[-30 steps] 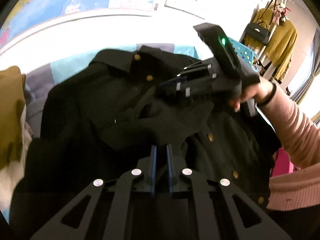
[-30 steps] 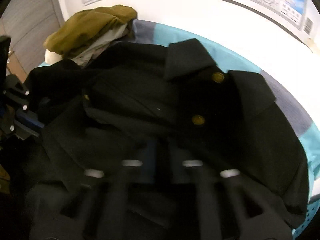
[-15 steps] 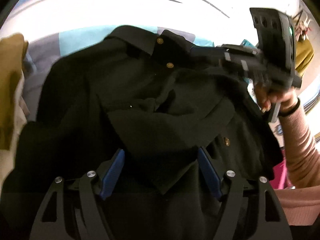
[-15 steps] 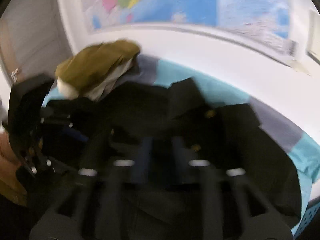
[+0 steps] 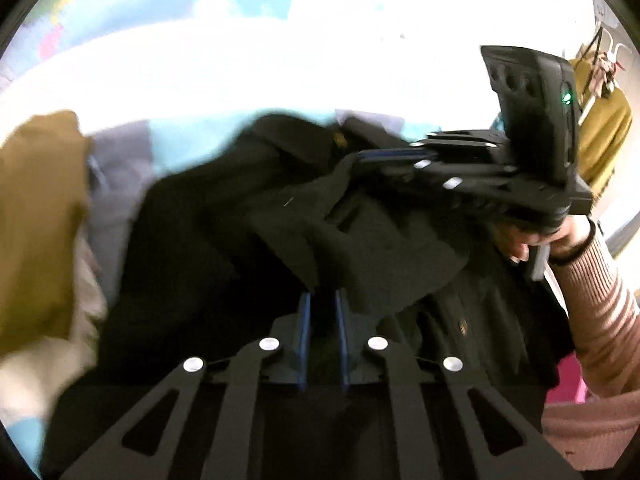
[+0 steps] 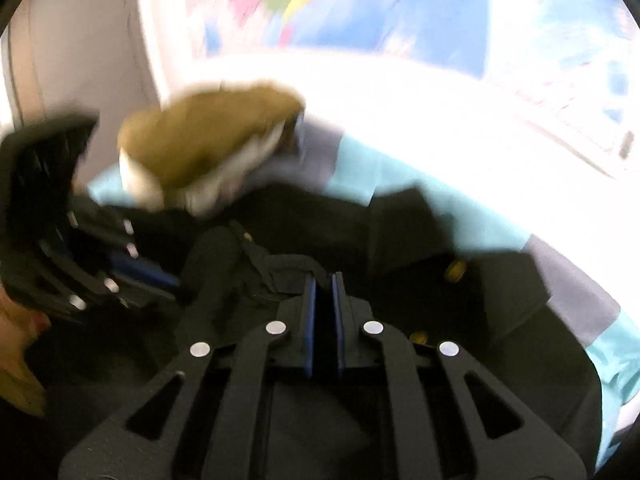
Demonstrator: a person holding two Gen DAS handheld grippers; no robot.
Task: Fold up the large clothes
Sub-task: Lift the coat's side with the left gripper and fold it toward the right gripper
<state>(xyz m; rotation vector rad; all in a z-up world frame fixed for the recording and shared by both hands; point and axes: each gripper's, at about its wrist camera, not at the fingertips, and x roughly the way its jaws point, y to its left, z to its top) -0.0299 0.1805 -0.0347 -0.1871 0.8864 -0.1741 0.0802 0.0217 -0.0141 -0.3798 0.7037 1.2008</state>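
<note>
The black gold-buttoned fabric jacket (image 5: 208,240) is pinched by both just-closed grippers, left gripper (image 5: 321,300) and right gripper (image 6: 324,280), mid-fold; lifting across is judged next.

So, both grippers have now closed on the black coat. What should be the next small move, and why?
Probably lift and carry the pinched fold across toward the collar. The left gripper and the right gripper have just closed, each with black coat cloth between its pads, and that cloth stands bunched above the rest, not yet laid flat.
</note>
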